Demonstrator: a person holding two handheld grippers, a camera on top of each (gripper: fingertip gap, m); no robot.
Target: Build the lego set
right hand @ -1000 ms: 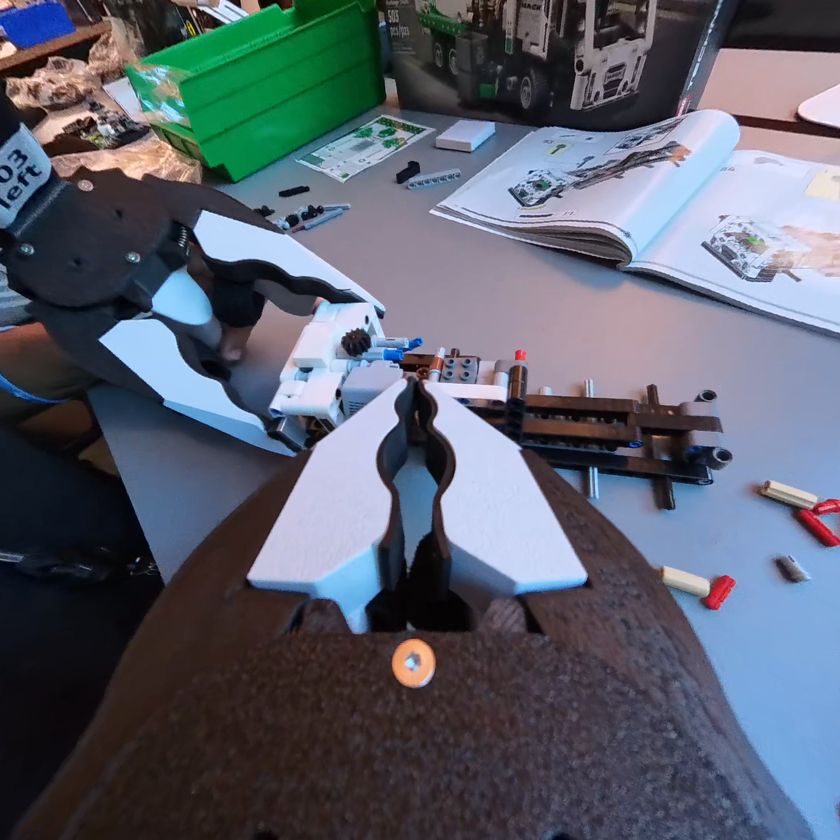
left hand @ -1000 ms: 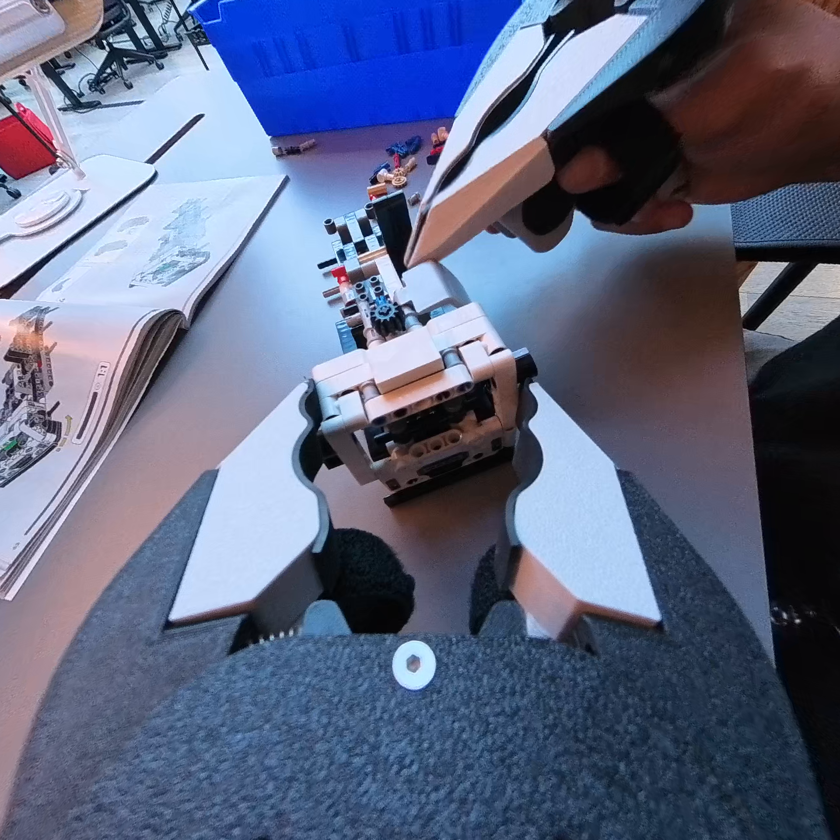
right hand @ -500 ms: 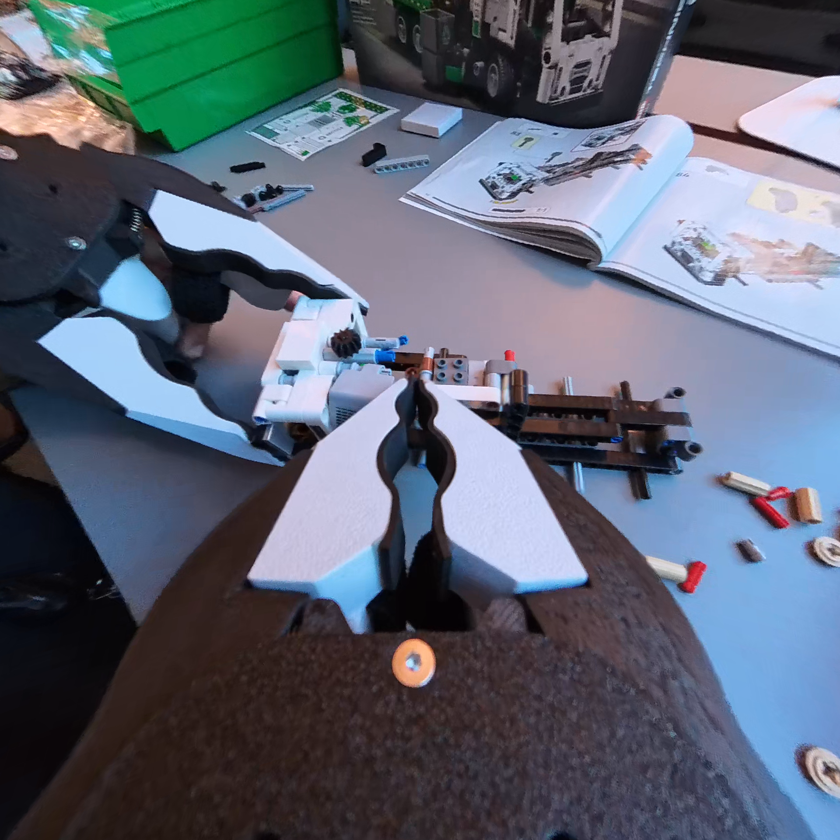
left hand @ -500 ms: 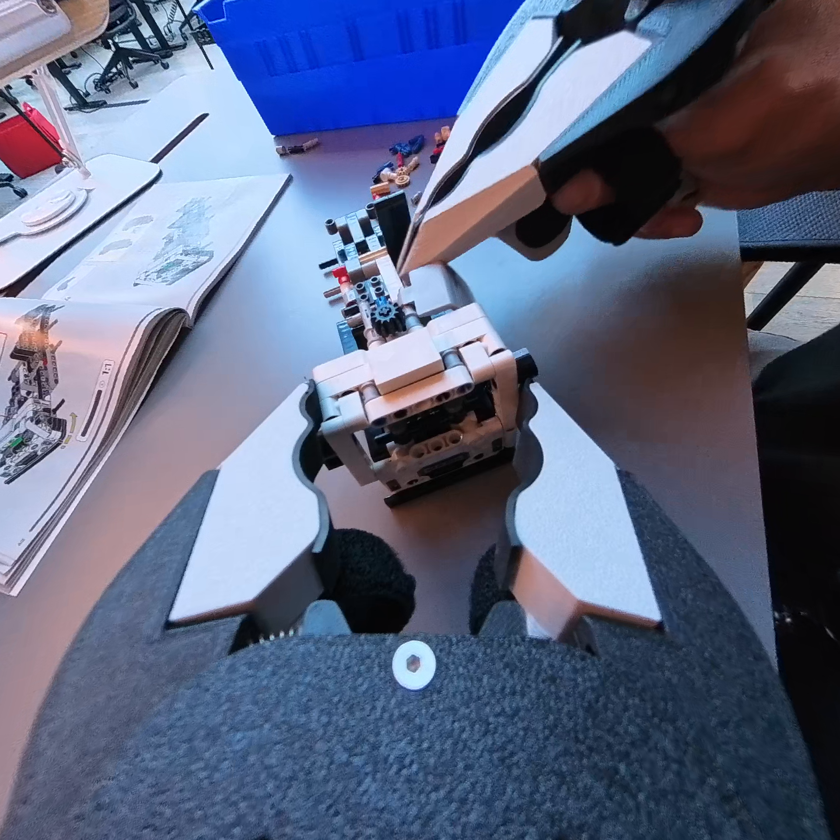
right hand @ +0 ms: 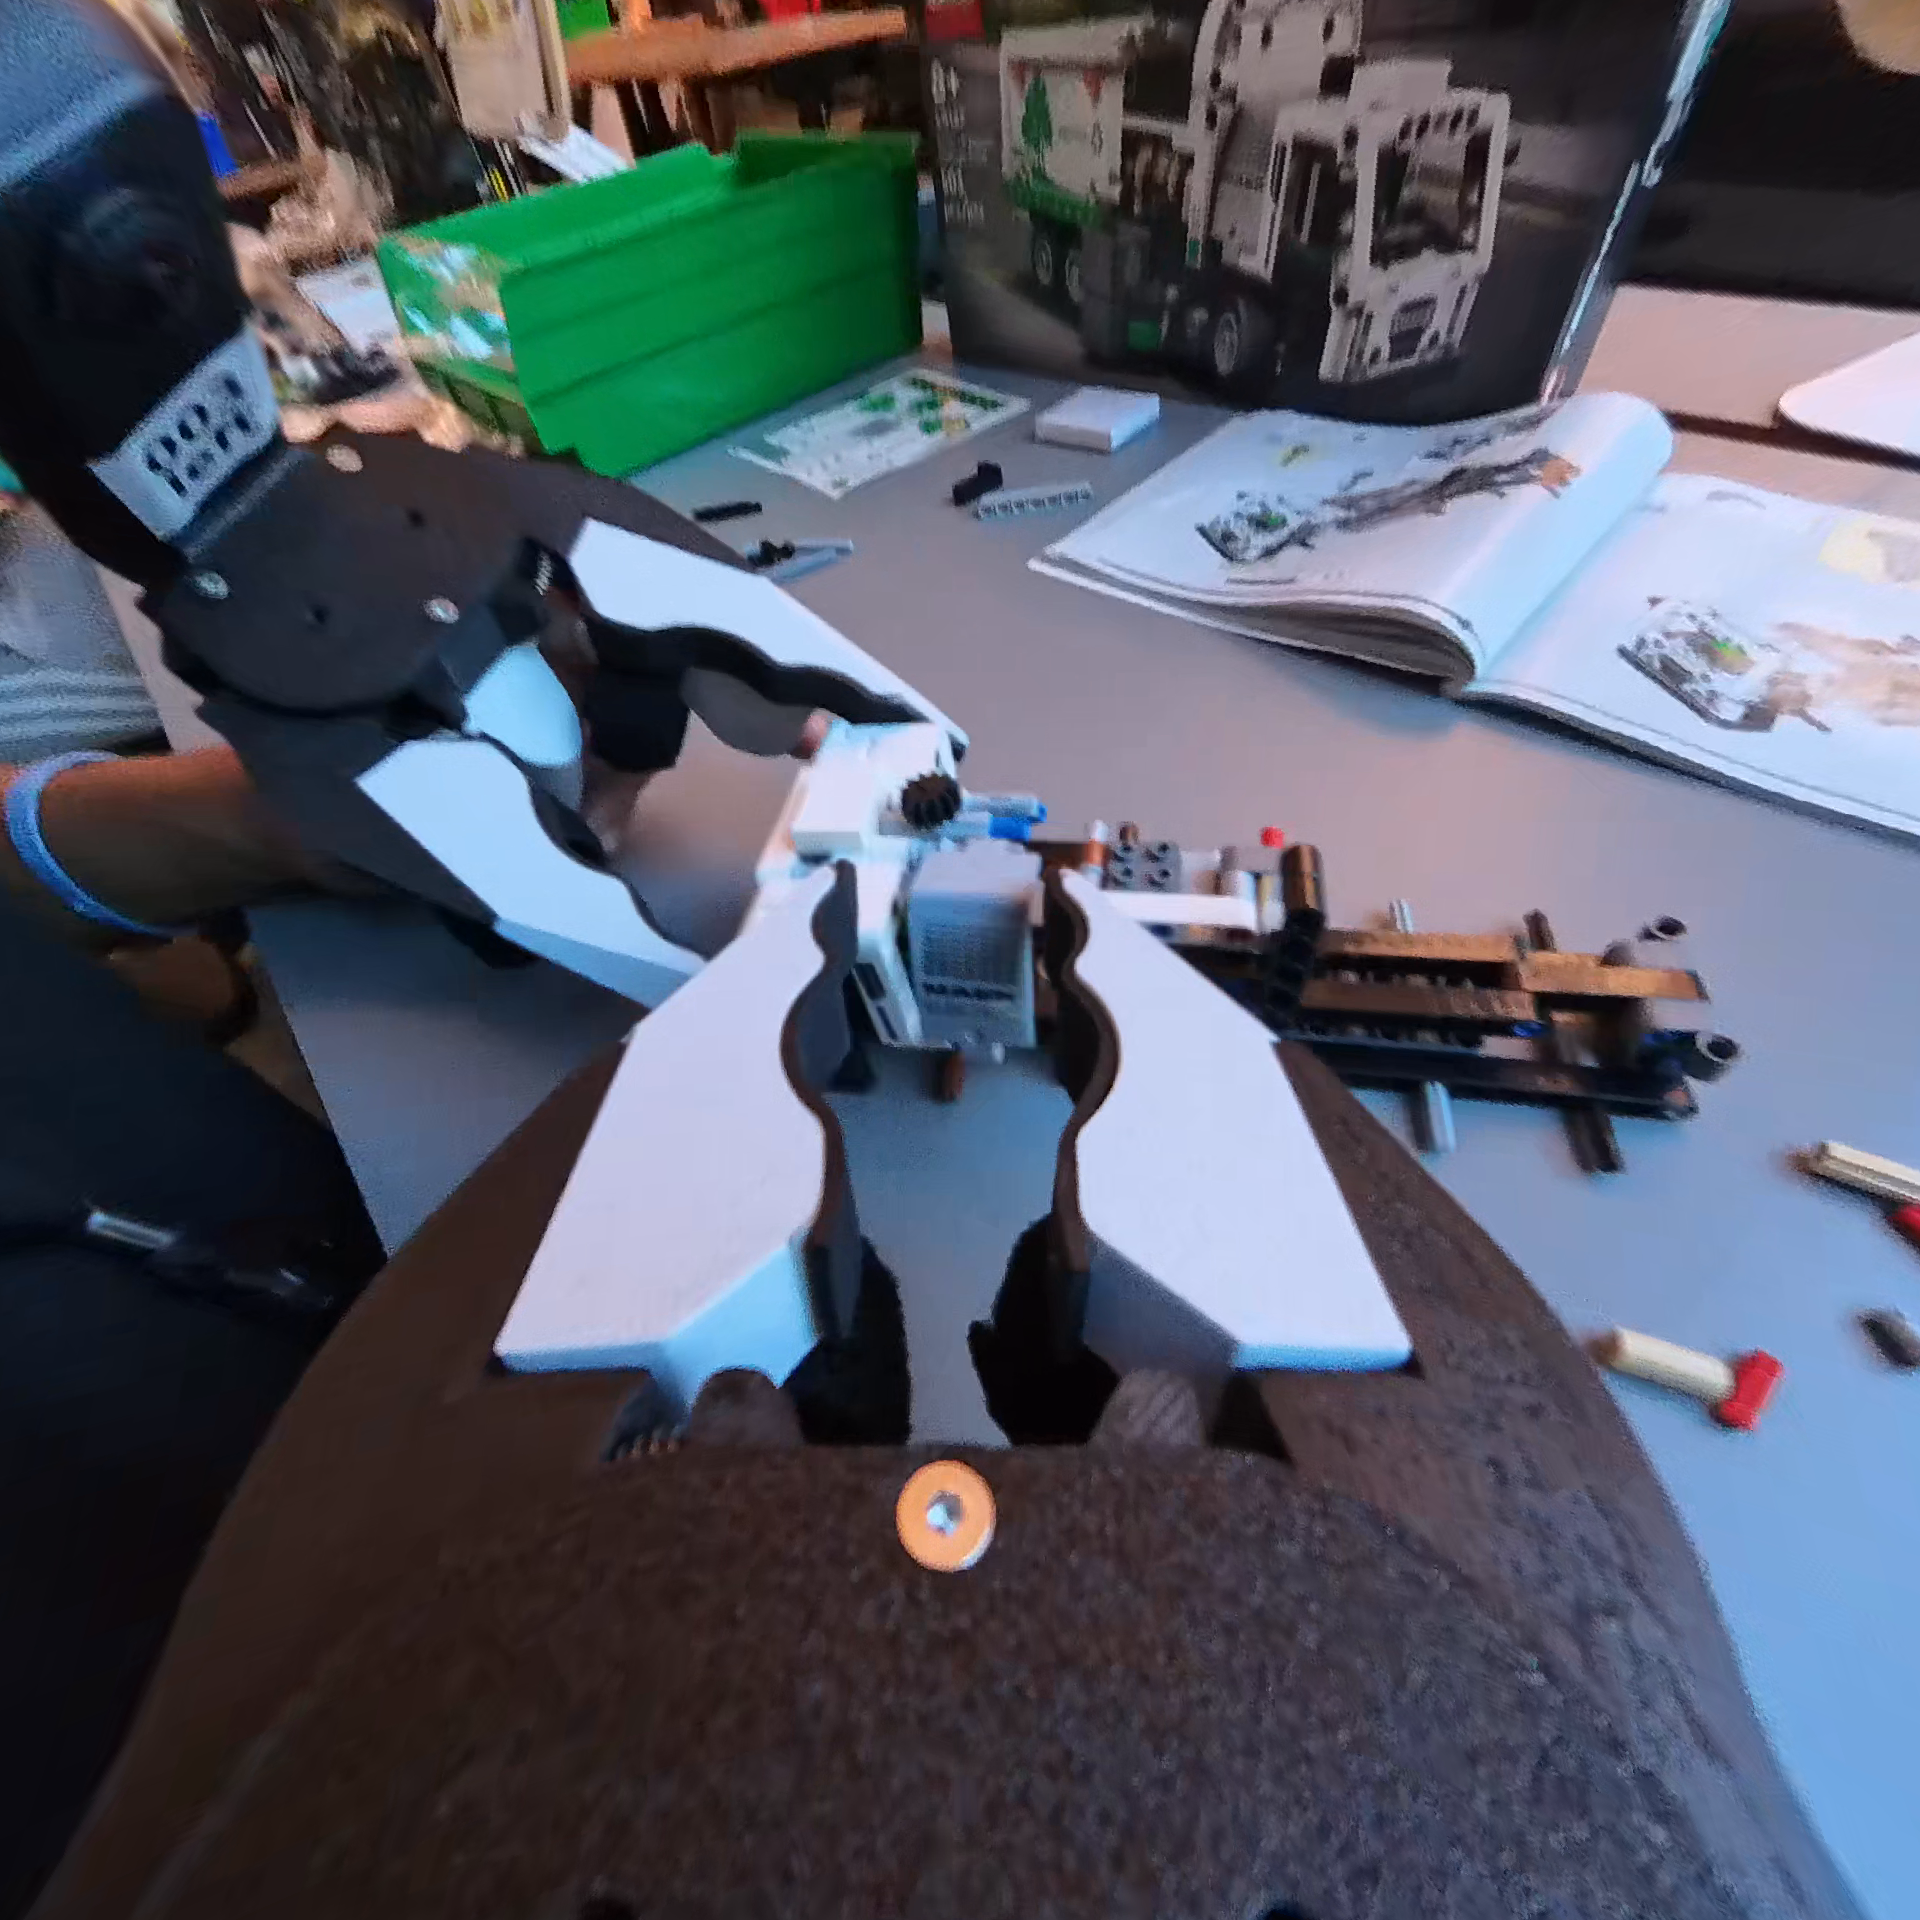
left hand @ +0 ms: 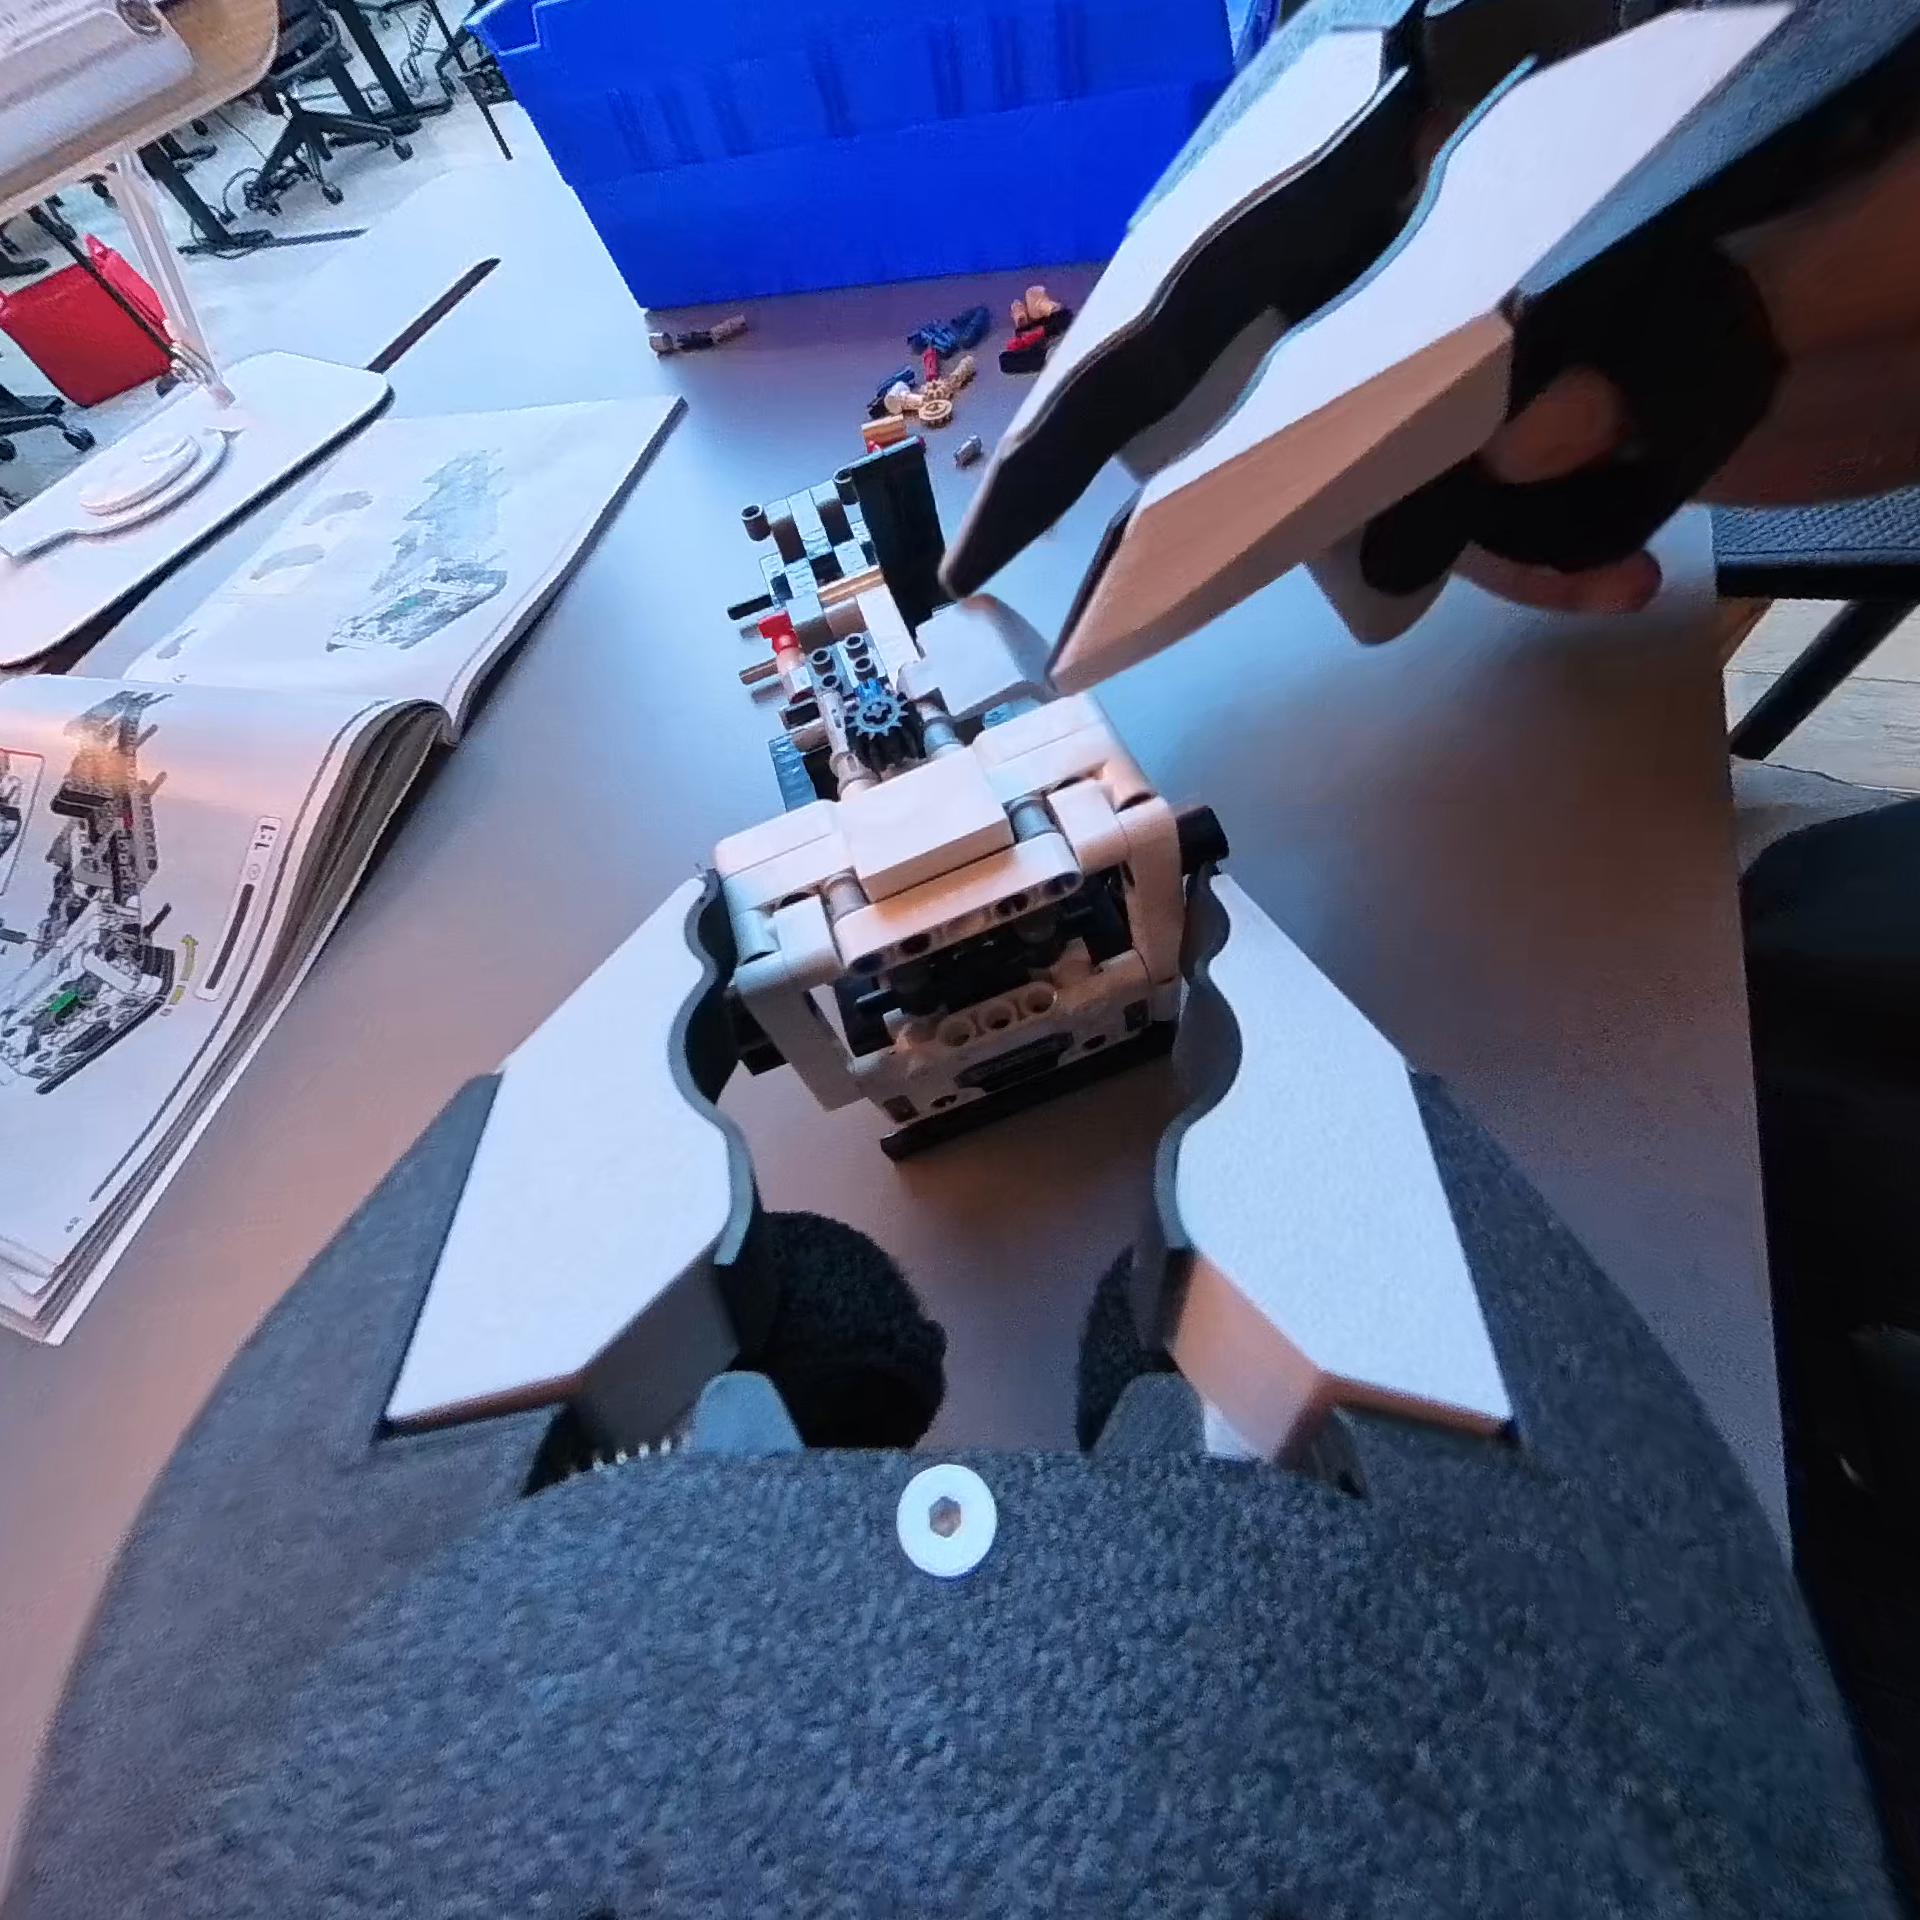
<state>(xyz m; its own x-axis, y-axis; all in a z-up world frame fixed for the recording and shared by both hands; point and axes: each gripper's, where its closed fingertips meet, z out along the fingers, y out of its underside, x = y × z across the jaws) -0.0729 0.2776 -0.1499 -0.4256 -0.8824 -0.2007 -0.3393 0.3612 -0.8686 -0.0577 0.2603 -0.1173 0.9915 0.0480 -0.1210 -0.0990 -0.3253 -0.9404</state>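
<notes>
The lego model stands on the grey table: a white front block (left hand: 935,894) with a black gear (left hand: 881,717) on top, and a long black chassis (right hand: 1455,987) behind it. My left gripper (left hand: 956,904) is shut on the sides of the white front block. It also shows in the right wrist view (right hand: 821,821), clamping the same block. My right gripper (right hand: 951,883) is open, its fingers on either side of a light grey block (right hand: 971,956) on the model's side. In the left wrist view the right gripper (left hand: 1018,623) reaches down from the upper right.
An open instruction booklet (left hand: 312,644) (right hand: 1455,561) lies beside the model. A blue bin (left hand: 862,145) stands at the far end. A green bin (right hand: 675,301), the set's box (right hand: 1299,187) and a sticker sheet (right hand: 883,426) stand beyond. Loose pieces (left hand: 935,384) (right hand: 1683,1371) lie scattered near the chassis. My right fingertips sit around 5 cm from my left ones.
My right gripper was shut and has opened, moving forward so its fingers straddle the light grey block. My left gripper still holds the white front block in place.
</notes>
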